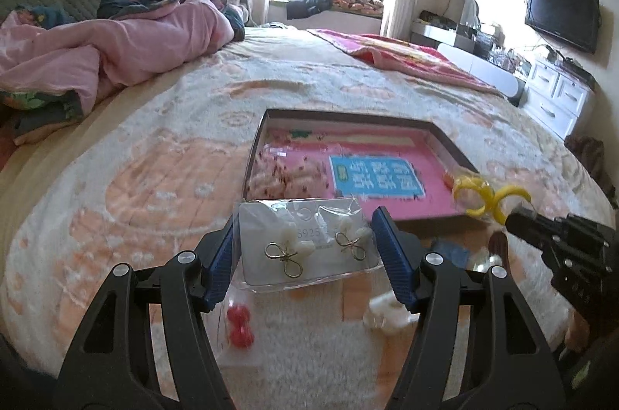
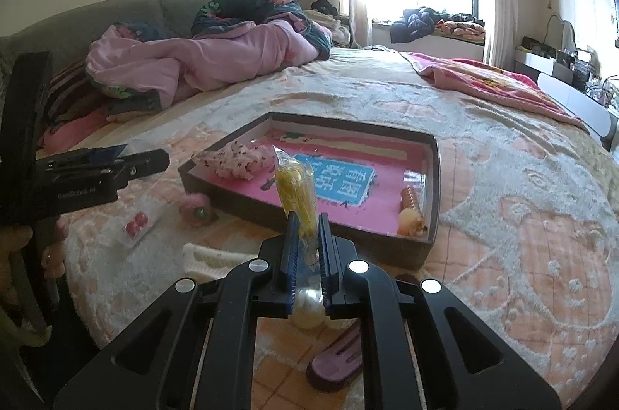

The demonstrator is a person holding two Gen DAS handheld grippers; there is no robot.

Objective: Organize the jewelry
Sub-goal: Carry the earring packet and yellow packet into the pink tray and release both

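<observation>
Cream blanket [image 1: 162, 154] with peach motifs; dark-walled tray [image 2: 433, 185] lined pink, with a blue printed panel [image 1: 377, 177]. Gold-and-white earrings [image 1: 286, 255] on a grey card [image 1: 309, 247]; yellow hair clip [image 1: 489, 199]; red beads [image 1: 240, 326]. Pink quilt [image 1: 127, 38], dark floral-print reverse.

the clear glossy plastic sleeve [image 1: 307, 247] holds a matt white card with thin gold wire butterfly earrings [image 1: 286, 255] and pearly wings. the fluffy cream-and-peach bed blanket [image 1: 162, 146] looks rough and tufted. at its twelve o'clock, the dark shallow cardboard tray [image 2: 433, 216] has a smooth pink printed lining. the crinkled shiny cellophane packet of yellow pieces [image 2: 296, 193] sits between ribbed blue rubber pads [image 2: 290, 247].
</observation>
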